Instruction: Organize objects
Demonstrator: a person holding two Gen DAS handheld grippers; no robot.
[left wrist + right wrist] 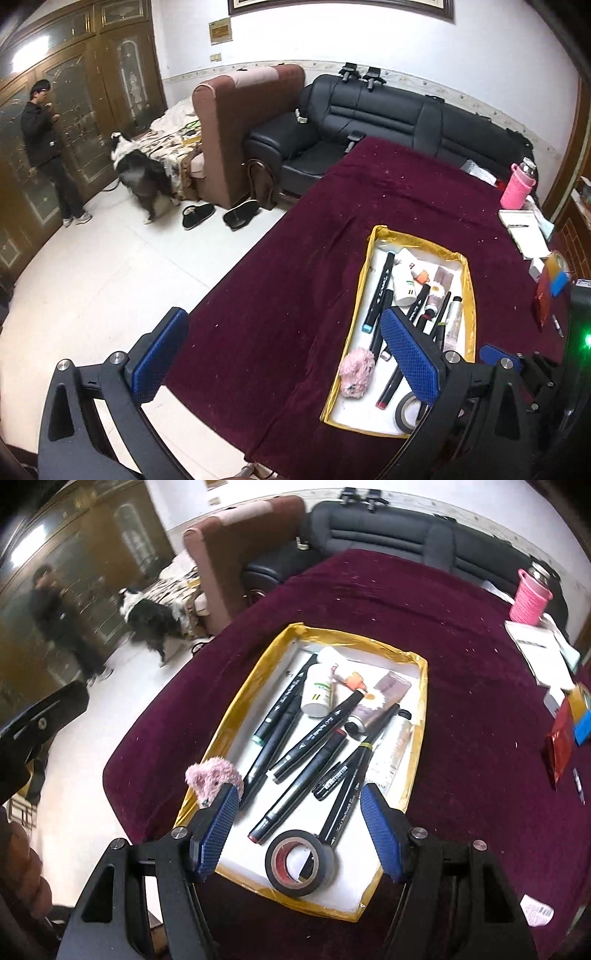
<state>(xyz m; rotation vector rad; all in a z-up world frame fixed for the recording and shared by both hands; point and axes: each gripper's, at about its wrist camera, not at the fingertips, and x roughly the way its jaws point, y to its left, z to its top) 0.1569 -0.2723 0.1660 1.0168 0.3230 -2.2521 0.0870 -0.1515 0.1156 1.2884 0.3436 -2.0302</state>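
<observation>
A shallow white tray with a yellow rim (pixel 421 686) (pixel 468 295) lies on the dark red tablecloth (pixel 461 627) (pixel 295 277). In it are several black markers (pixel 314 734) (pixel 380 291), a white bottle (pixel 318 696) (pixel 403 282), a cosmetic tube (pixel 380 701), a roll of black tape (pixel 301 862) (pixel 408 410) and a pink fluffy item (pixel 212 775) (pixel 356 373). My right gripper (pixel 295 834) is open and empty, just above the tray's near end and the tape. My left gripper (pixel 284 354) is open and empty, at the tray's left, over the table's edge.
A pink-sleeved bottle (pixel 530 598) (pixel 517 184), notebooks (pixel 543 653) (pixel 524 232), a red packet (pixel 559 746) and tape rolls sit at the table's right. Beyond are a black sofa (pixel 369 114), a brown armchair (pixel 236 129), a dog (pixel 144 170), a person (pixel 48 147) and slippers (pixel 218 214).
</observation>
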